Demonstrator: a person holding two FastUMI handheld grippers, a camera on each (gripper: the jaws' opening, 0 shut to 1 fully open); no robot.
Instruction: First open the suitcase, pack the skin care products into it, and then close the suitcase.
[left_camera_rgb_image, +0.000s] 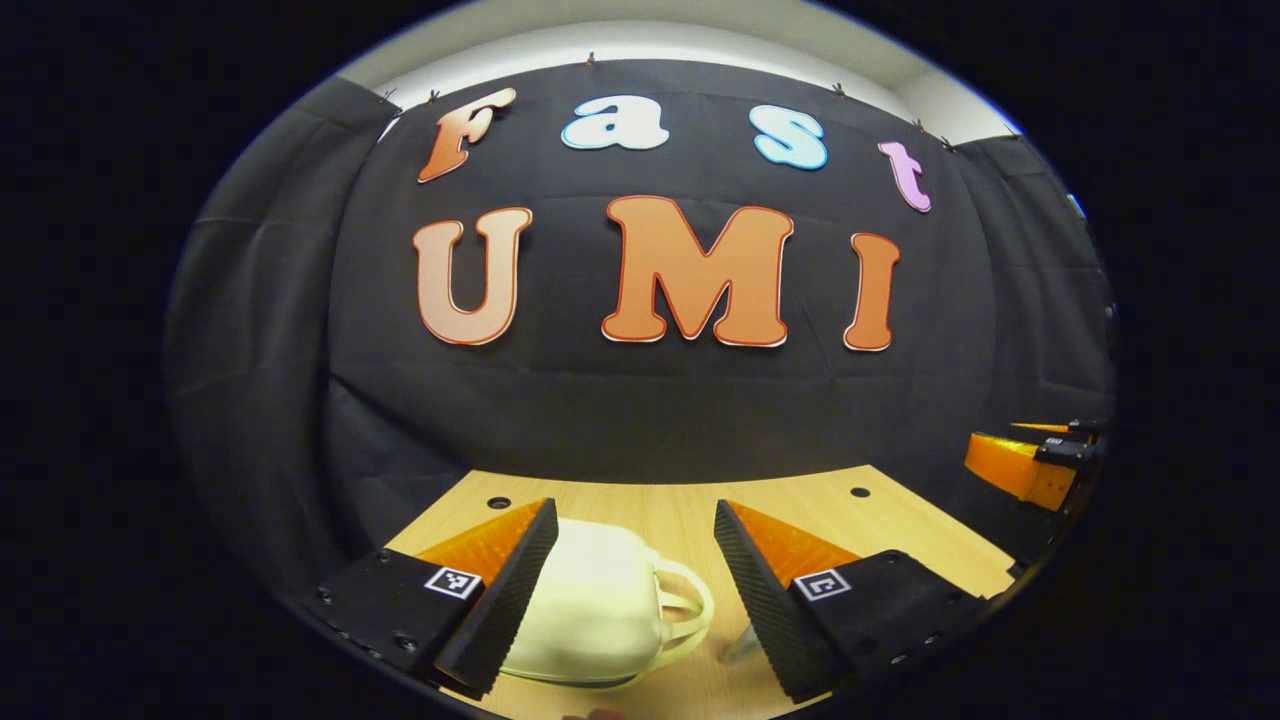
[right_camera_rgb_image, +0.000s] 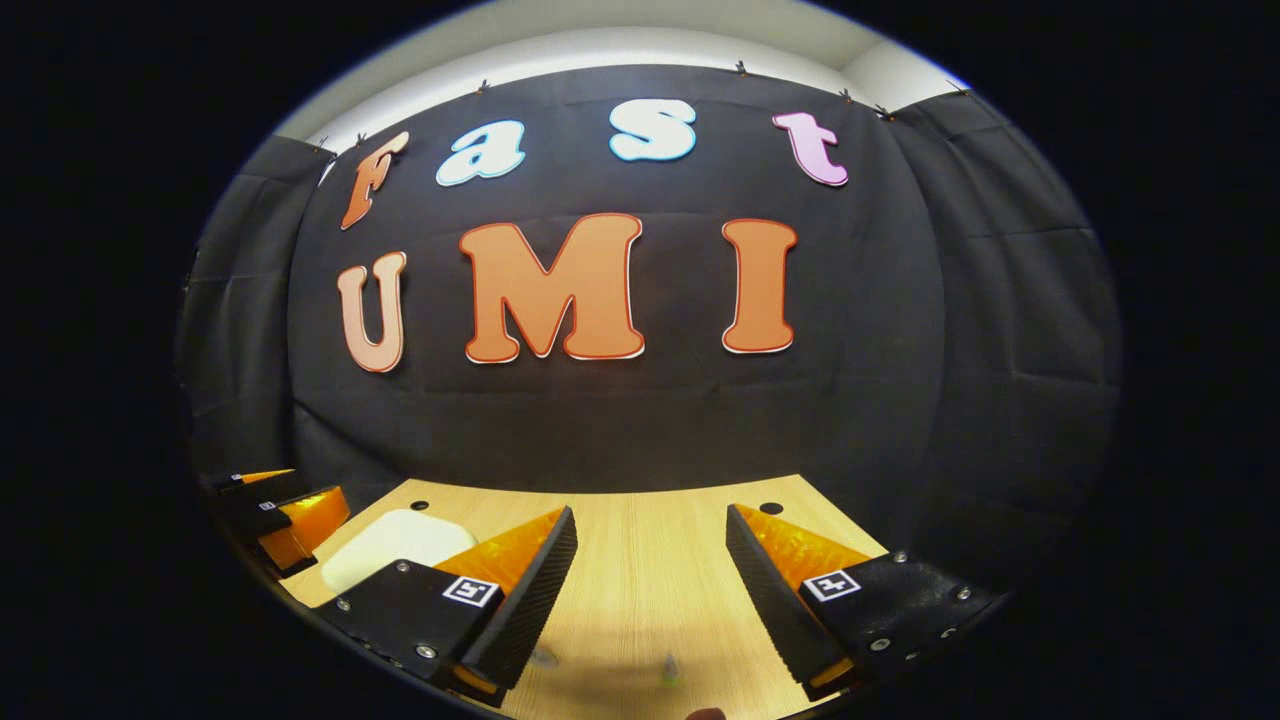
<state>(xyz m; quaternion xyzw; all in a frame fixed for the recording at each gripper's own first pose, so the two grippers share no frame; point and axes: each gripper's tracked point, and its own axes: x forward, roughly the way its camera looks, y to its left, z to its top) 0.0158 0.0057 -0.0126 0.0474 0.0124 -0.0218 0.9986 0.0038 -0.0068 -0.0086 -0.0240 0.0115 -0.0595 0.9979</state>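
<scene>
Suitcase between left tongs — untouched.

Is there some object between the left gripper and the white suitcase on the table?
Nothing visible does. In the left gripper view the left gripper is open, and the closed suitcase lies on the wooden table just beyond its fingers, handle toward the gap, with no object between.

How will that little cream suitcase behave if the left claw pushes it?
The suitcase looks smooth and hard-shelled, so it would probably stay stiff and slide on the wooden table. It lies flat, so tipping seems unlikely. Its looped handle may offer the open left claw a better hold.
</scene>
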